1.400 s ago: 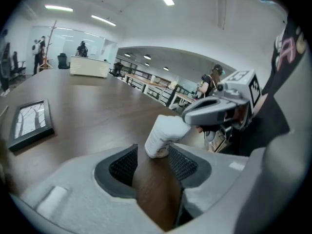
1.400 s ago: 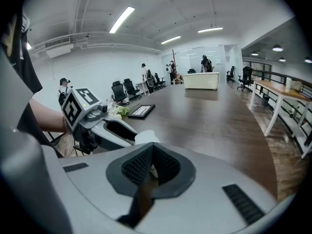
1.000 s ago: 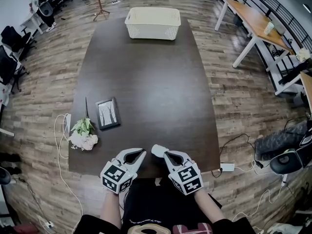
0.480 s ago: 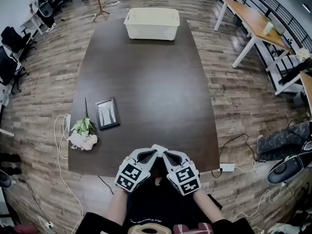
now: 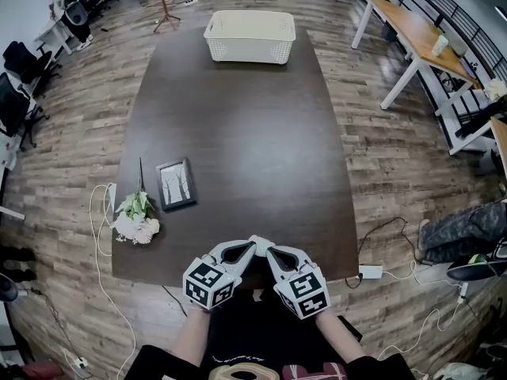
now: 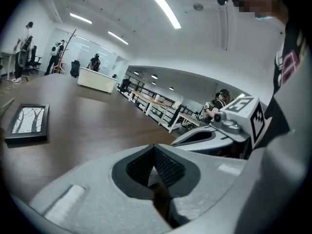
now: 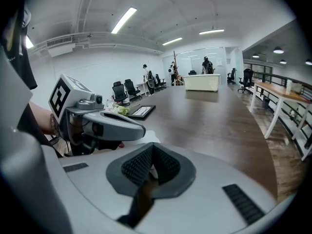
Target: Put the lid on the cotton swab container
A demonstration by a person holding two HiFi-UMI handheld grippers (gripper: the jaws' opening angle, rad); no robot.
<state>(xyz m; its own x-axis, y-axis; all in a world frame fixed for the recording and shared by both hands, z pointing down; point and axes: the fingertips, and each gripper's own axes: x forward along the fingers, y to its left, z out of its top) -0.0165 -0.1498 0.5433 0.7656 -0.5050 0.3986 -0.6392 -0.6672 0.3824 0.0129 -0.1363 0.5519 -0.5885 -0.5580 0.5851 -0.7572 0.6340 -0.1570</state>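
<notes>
Left gripper (image 5: 249, 247): jaws shut tight, pads meeting at the tip. Only a sliver of white peeks through the notch behind them. The nose tips down at the near table edge.
Right gripper (image 5: 267, 249): jaws drawn together too, with the same white sliver in the notch. Whether the pads actually pinch that white, I can't tell.
Meeting point: the two noses come in tip to tip, making a V right over the near edge.
White piece (image 5: 258, 241): small and pale, sitting exactly where the tips meet. In the right gripper view it lies flat under the left gripper's nose. I can't make out whether it's the lid or the cotton swab container.
Table (image 5: 238, 117): dark brown, running away from the person.
Picture frame (image 5: 175, 184): lying flat toward the left side, well apart from both grippers.
Flowers (image 5: 136, 216): a white bunch just left of the frame, at the table's left edge.
Basket (image 5: 249, 36): cream-coloured, at the far end, about centre.
</notes>
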